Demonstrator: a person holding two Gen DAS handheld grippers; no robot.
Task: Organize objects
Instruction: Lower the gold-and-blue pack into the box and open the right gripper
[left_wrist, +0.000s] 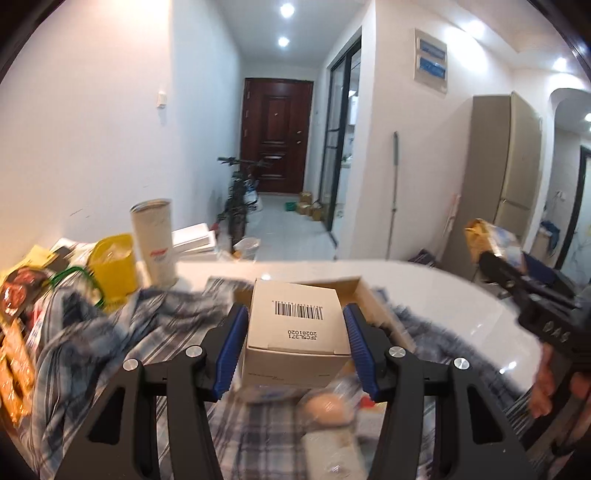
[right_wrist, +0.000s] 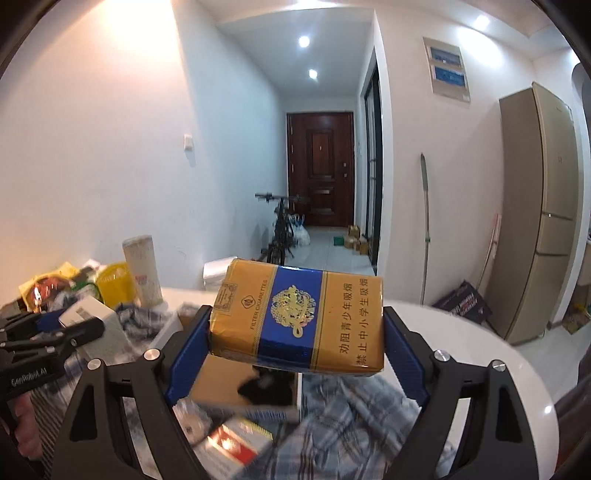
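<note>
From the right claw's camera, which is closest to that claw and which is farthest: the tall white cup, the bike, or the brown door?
1. Tall white cup: nearest the right claw, on the table at the left.
2. Bike: farther, standing in the hallway beyond the table.
3. Brown door: farthest, at the hallway's far end.

A white box (left_wrist: 295, 325) with a barcode label on top sits level, raised over the plaid cloth (left_wrist: 110, 332). A yellow-and-blue cigarette pack (right_wrist: 299, 317) lies flat, tilted slightly, also aloft.
</note>
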